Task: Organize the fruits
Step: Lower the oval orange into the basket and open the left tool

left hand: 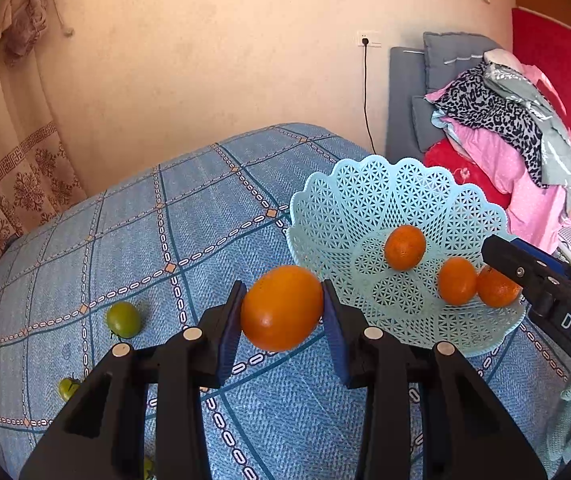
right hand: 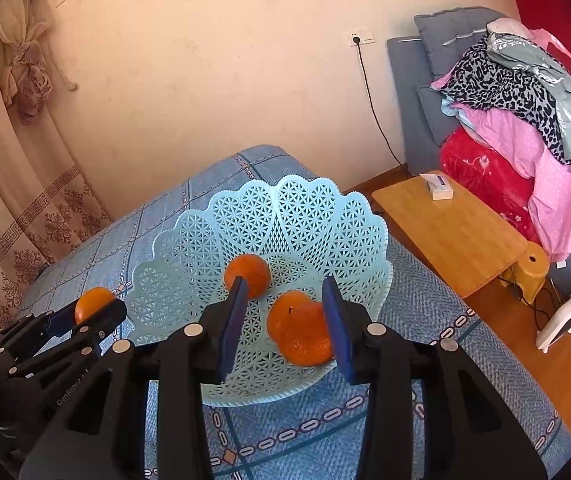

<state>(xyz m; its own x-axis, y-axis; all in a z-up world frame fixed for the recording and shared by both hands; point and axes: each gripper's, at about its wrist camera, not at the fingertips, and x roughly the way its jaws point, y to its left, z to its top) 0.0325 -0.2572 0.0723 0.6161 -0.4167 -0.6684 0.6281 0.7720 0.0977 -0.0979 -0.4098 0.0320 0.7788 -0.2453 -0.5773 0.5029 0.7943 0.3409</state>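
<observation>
My left gripper (left hand: 282, 306) is shut on a large orange (left hand: 281, 307) and holds it above the blue bedspread, just left of the pale blue lattice basket (left hand: 337, 216). The held orange also shows in the right wrist view (right hand: 92, 302). The basket (right hand: 189, 252) holds three oranges: one at the back (right hand: 251, 272) and two touching at the front (right hand: 303, 334). My right gripper (right hand: 283, 312) is open over the basket, its jaws on either side of the front oranges without gripping them. Green fruits (left hand: 123, 319) lie on the bedspread at left.
A second green fruit (left hand: 68, 388) lies near the left fingers. A wooden side table (right hand: 457, 236) with a small white box (right hand: 437, 188) stands right of the bed. A clothes pile (right hand: 525, 120) and wall cord (right hand: 377, 120) are behind.
</observation>
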